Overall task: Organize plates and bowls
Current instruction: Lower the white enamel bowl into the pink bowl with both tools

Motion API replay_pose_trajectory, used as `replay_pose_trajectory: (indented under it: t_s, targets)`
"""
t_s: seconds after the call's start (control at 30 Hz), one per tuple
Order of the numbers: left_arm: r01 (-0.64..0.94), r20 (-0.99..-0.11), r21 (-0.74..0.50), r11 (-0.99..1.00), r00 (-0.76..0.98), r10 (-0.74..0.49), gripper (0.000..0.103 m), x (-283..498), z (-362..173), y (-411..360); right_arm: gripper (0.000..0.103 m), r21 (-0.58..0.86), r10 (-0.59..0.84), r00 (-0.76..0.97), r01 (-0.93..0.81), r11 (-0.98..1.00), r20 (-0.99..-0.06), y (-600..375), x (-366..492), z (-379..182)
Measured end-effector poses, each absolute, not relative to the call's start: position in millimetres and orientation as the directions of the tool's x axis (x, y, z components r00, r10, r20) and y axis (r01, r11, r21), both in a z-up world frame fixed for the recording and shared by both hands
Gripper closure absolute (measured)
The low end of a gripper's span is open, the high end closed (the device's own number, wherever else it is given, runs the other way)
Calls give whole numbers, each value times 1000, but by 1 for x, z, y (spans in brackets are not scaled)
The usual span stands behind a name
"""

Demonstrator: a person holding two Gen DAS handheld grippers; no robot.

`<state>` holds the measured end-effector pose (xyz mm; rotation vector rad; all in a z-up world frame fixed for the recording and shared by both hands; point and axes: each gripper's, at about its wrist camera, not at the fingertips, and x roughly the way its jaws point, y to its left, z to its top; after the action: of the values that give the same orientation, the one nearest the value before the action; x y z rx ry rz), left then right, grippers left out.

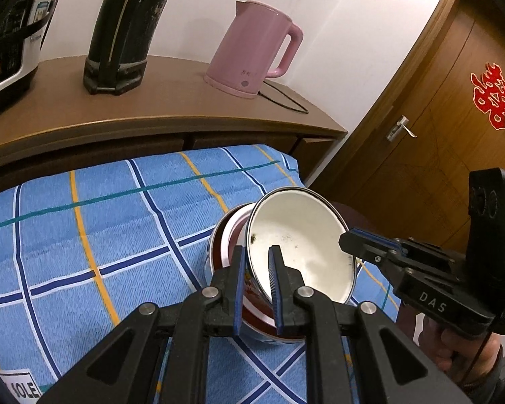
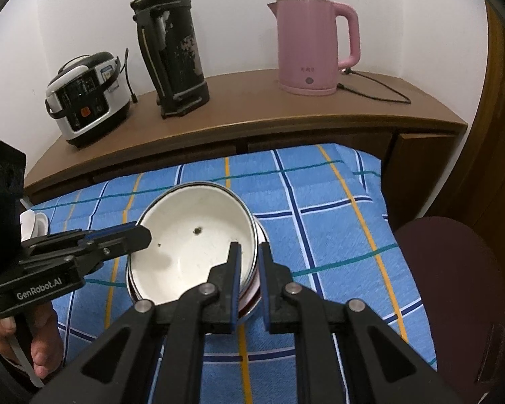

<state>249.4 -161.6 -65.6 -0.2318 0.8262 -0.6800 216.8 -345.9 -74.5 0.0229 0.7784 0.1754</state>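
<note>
A white bowl [image 2: 192,245] is seen tilted on top of a stack of bowls [image 1: 232,289] with red sides; the stack is set on a blue checked cloth [image 1: 101,235] with white, dark blue, yellow and green lines; what is under the cloth cannot be told. The near rim of the white bowl is pinched by the left gripper [image 1: 257,286], with one finger inside the bowl and one outside; its jaws are closed tight on the rim. The other side of the rim is pinched in the same way by the right gripper [image 2: 250,282], also closed tight on it; each gripper is held by a hand [image 2: 33,340].

Behind the cloth a brown wooden table [image 2: 252,114] is set against a white wall [image 2: 235,17]; a pink kettle [image 2: 314,47] with a black cord [image 2: 380,91] is stood on it at the right; a tall black flask [image 2: 173,43] is stood in the middle; a black and white rice cooker [image 2: 87,97] is placed at the left. A small white thing [image 2: 33,224] is seen at the left edge of the cloth. A brown door [image 1: 437,118] with a metal handle [image 1: 400,128] and a red paper sign [image 1: 495,96] is seen at the right; a dark red seat [image 2: 454,286] is placed beside the cloth.
</note>
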Motion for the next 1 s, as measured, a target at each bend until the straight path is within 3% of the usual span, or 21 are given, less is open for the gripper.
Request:
replay_pose_trajectory:
  t_s: [1.0]
  targets:
    - [471,-615,-426,772,476,-629,88,250,-69,-164,92,113,182,679,-145,983,-711,-349,222,-84]
